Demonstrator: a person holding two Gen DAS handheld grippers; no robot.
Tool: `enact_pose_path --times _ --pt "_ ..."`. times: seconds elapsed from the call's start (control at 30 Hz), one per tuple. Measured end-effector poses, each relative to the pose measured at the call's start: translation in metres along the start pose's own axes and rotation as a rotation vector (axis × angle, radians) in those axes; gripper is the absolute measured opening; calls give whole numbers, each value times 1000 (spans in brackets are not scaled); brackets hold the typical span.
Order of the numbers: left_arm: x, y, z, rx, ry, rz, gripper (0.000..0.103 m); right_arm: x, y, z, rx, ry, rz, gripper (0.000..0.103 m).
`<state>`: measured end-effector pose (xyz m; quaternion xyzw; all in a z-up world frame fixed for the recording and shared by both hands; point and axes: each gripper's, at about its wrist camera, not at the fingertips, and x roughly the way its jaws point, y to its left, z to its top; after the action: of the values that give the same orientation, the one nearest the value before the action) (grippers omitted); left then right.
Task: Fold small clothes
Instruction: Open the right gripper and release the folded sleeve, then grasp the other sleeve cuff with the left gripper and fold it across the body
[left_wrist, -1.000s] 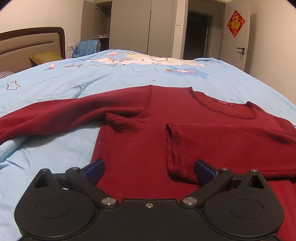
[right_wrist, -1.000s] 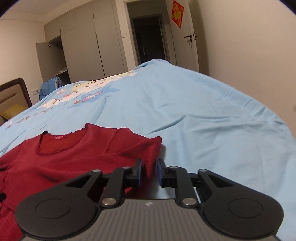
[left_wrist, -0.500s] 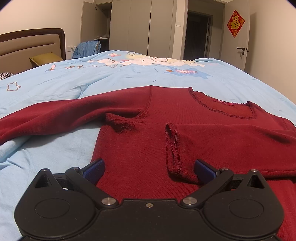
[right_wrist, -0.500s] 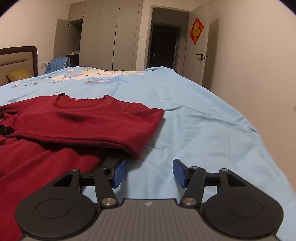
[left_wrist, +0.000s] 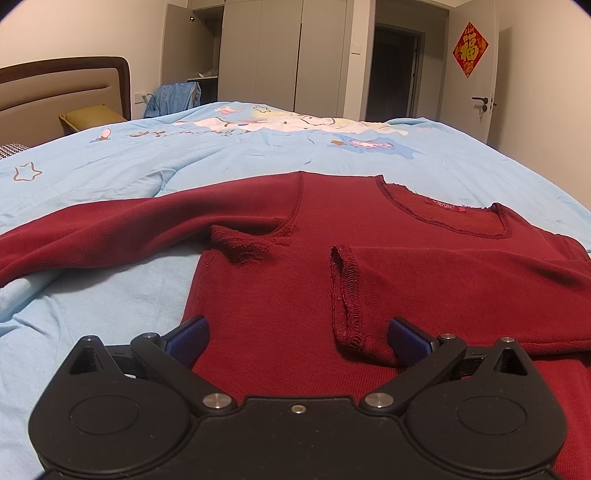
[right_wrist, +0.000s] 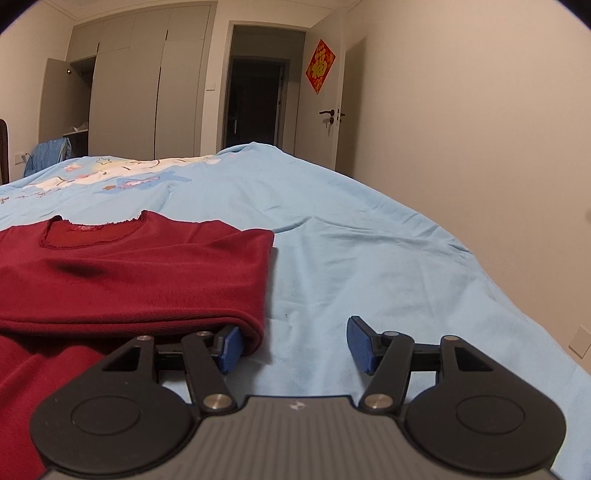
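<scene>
Garment: a dark red knit long-sleeved top (left_wrist: 280, 295) is lying flat on the light blue printed bedspread (left_wrist: 258, 155), one sleeve folded across the chest, the other trailing outward.
Left gripper (left_wrist: 297, 338): hovering over the hem, jaws wide, holding nothing.
Right gripper (right_wrist: 295, 345): jaws wide, empty, beside the folded edge.
Handling: probably soft, light, floppy; pinching the loose sleeve's cuff looks best.

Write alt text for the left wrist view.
A dark red top lies on a light blue bedspread, one sleeve folded across its front and the other sleeve stretched out to the left. The open left gripper hovers low over the top's lower half. Behind are a headboard, wardrobes and a dark doorway.
</scene>
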<state>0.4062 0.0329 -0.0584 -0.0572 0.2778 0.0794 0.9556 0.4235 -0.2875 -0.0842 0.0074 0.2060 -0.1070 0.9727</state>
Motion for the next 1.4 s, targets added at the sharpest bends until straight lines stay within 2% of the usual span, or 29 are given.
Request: enact_pose_path --times 0.07,0.2,0.4,0.6,0.77,0.93,1.0,1.1,1.2,1.23,1.27,1.3,1.33,1.37,1.4 --pt "0 0 0 0 0 0 103 0 -2 -1 7 3 12 67" --pt "0 0 0 -2 -1 -1 103 -6 -10 -1 40 15 72 86" --pt "-12 14 7 -51 4 -49 102 -39 -8 -2 6 -8 163 102" --pt "-61 67 13 -168 -19 -59 102 -76 4 0 -77 -45 310 103" --pt "-89 149 11 -297 -13 65 102 -95 23 -6 -87 -53 413 103" --pt "-104 232 8 -447 -22 257 102 -105 45 -15 -121 -53 480 103" --pt "-104 260 7 -531 -36 286 102 -107 55 -18 -143 -49 497 103" --pt "-101 287 6 -655 -79 260 97 -109 66 -22 -176 -41 514 103" --pt "-92 286 15 -667 -110 322 85 -109 74 -25 -196 -29 515 103" --pt "-87 286 18 -673 -113 360 73 -109 75 -26 -200 -27 515 103" --pt "-84 287 20 -686 -117 397 54 -109 76 -27 -203 -25 515 103" --pt "-82 290 21 -704 -127 424 44 -109 77 -28 -206 -24 515 103" --pt "-79 294 22 -725 -138 439 26 -108 77 -28 -209 -22 515 103" --pt "-76 297 23 -742 -148 446 15 -109 77 -29 -212 -21 515 103" --pt "-73 302 26 -751 -162 449 11 -109 77 -30 -214 -21 515 103"
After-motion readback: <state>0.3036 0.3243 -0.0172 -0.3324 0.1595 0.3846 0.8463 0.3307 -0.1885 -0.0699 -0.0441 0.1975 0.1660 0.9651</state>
